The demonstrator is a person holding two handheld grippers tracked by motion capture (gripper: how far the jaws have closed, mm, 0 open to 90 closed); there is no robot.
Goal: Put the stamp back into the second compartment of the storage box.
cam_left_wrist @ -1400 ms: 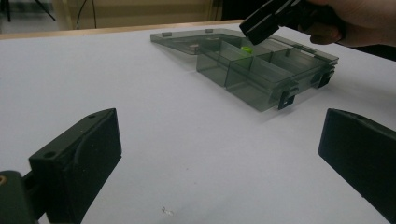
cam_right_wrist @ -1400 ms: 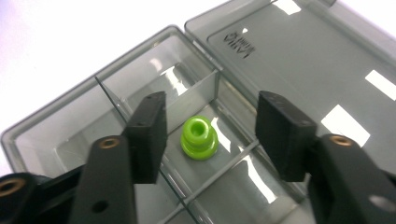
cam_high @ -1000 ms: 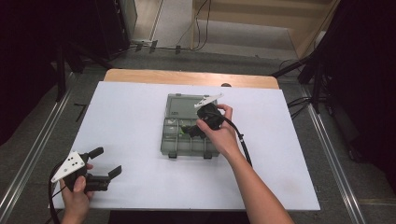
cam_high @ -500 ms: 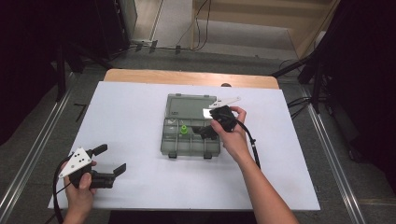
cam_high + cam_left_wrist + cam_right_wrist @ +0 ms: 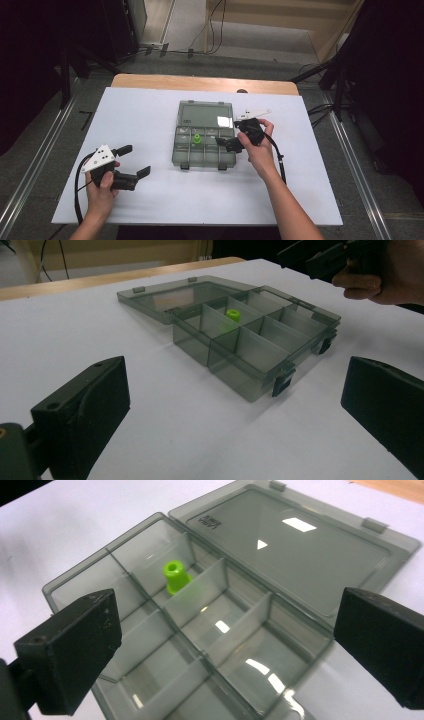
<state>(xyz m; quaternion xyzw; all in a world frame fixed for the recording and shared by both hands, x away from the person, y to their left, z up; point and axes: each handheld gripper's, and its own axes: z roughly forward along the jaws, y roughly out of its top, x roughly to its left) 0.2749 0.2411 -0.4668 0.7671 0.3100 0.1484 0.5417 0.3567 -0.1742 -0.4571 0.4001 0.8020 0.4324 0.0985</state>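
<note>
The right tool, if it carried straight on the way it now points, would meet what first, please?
Probably the open compartment box: the right tool aims down into its divided tray, jaws wide, and the green piece stands beyond in a farther compartment. Depth is hard to judge.

White-topped wooden table (image 5: 150, 107) on grey floor (image 5: 380, 165), dark surroundings.

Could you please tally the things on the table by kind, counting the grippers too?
Green plastic piece: 1
Clear compartment box, lid open: 1
Grippers, left and right, both open: 2
Total: 4
</note>
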